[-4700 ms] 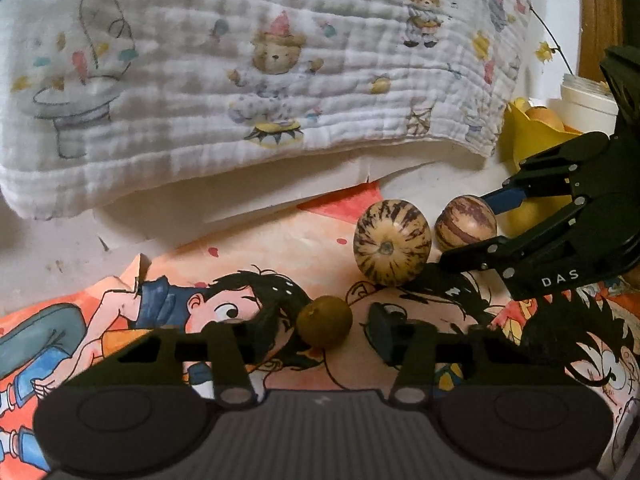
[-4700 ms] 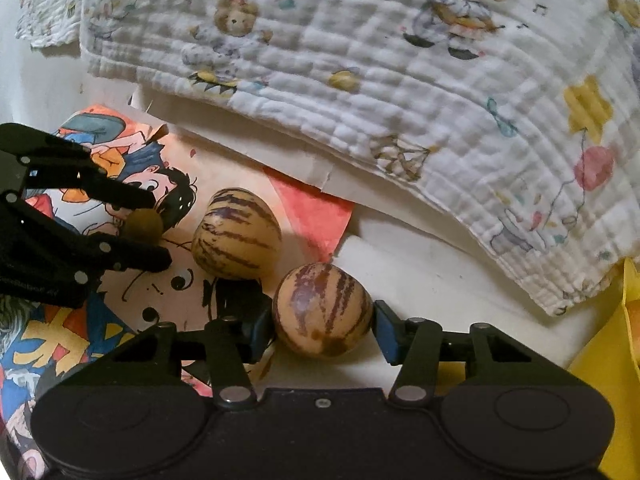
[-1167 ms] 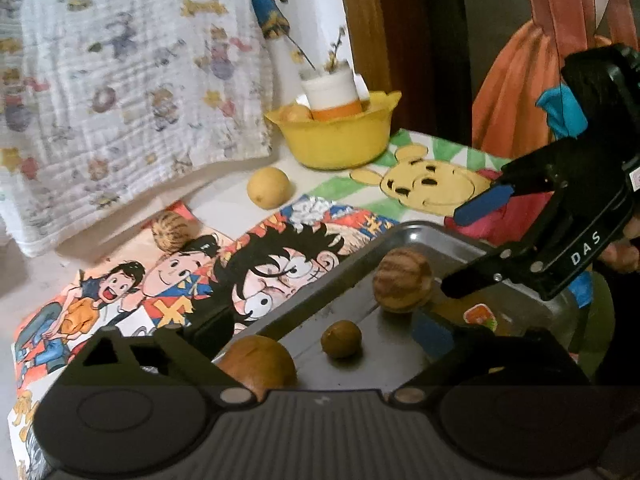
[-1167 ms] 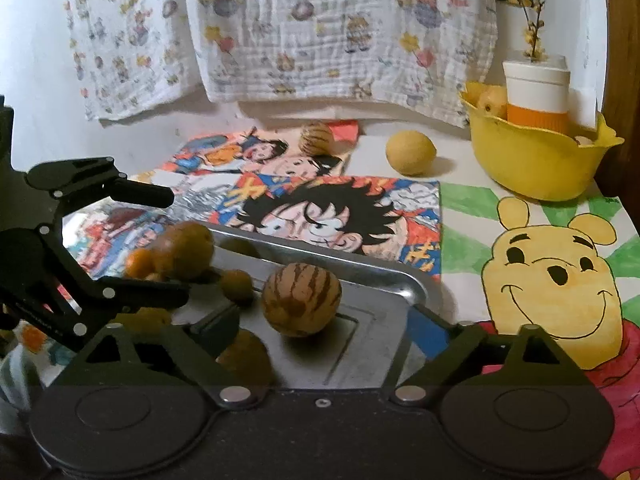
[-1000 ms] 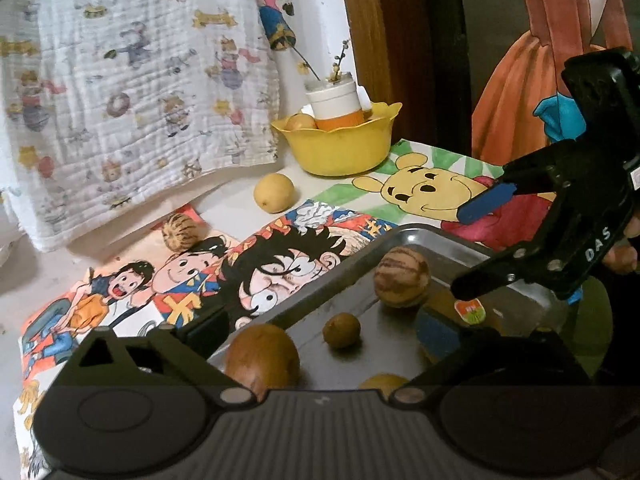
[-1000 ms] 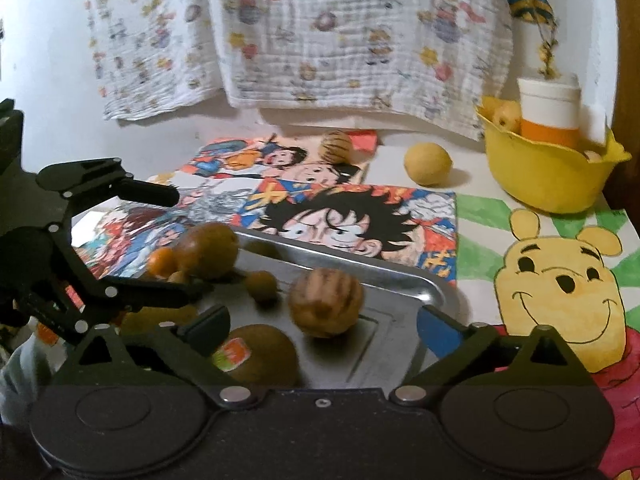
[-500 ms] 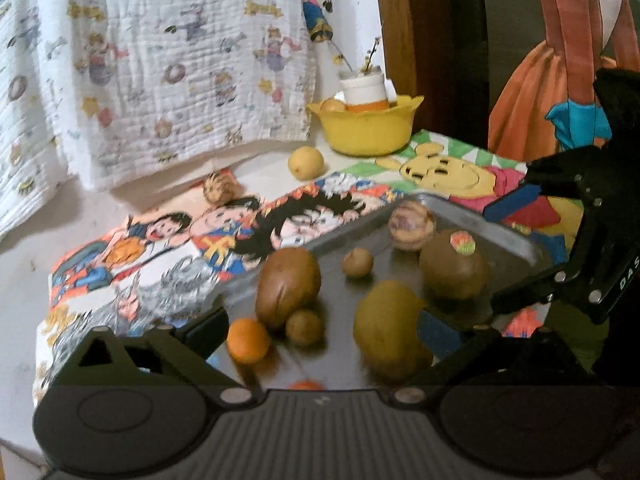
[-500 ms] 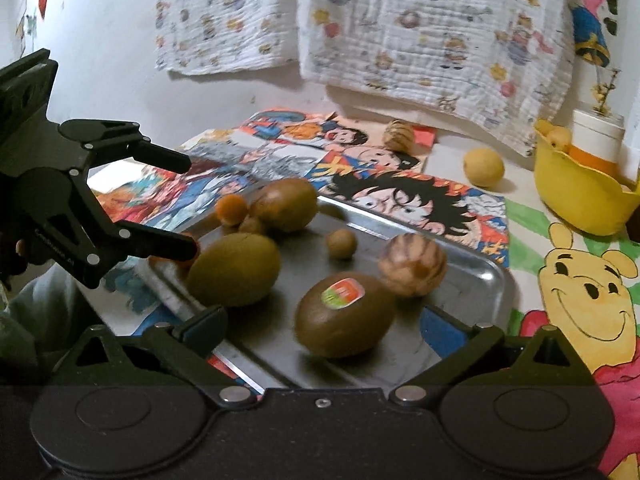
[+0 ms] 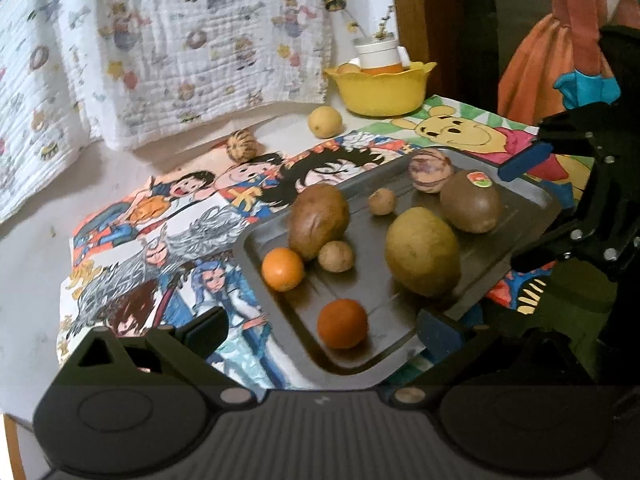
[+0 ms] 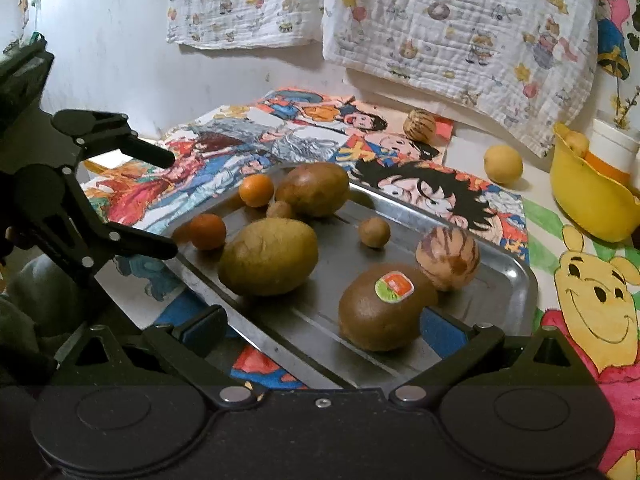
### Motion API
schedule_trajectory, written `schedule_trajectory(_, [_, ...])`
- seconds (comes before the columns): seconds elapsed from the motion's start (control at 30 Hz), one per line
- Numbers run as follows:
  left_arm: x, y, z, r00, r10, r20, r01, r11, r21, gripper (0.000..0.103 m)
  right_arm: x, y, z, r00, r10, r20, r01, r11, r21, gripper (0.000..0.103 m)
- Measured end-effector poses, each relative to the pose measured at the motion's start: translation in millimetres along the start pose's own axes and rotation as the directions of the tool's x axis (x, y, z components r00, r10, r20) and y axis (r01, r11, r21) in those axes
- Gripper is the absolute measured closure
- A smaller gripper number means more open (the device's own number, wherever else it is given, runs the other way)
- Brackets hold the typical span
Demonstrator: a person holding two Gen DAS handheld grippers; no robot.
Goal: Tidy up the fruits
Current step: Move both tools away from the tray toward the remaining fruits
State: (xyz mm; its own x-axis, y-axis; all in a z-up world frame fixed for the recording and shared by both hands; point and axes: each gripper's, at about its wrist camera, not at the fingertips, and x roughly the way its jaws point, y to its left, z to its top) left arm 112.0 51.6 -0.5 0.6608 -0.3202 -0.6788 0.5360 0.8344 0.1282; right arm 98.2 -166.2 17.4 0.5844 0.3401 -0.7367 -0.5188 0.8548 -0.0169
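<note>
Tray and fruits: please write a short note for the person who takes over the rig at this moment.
Left tool: open, empty, above the tray's near corner.
Right tool: open, empty, at the tray's edge.
Tray: holds eight fruits, among them the striped melon and the stickered kiwi.
Left to do: a second striped melon and a yellow fruit lie on the table; the yellow bowl also holds fruit.

Eight fruits [image 10: 268, 256] on metal tray [image 10: 516, 280], two more (striped melon [image 10: 419, 125], yellow) off it
</note>
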Motion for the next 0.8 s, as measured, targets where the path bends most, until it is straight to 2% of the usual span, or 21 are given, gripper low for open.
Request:
schedule_trajectory(0.33, [5.9,32.6,1.4,0.999,0.027,-0.045,-0.030,0.998,-0.061,0.001,7.1,1.6,17.4,0.998,0.046,0.052,-0.044,0.998,-0.034,0.001])
schedule_trajectory(0.63, [16.7,58.8,16.6,0.998,0.055,-0.040,-0.059,0.991,-0.119,0.001,17.1,-5.4,36.4,0.991,0.089,0.100,-0.086,0.996,-0.038,0.001])
schedule_trajectory(0.8, [29.8,69.6,29.4,0.996,0.072,-0.047,-0.077,0.991,-0.105,0.001,17.3,-13.7,53.0,0.986,0.016,0.167,0.004,0.993,-0.117,0.001])
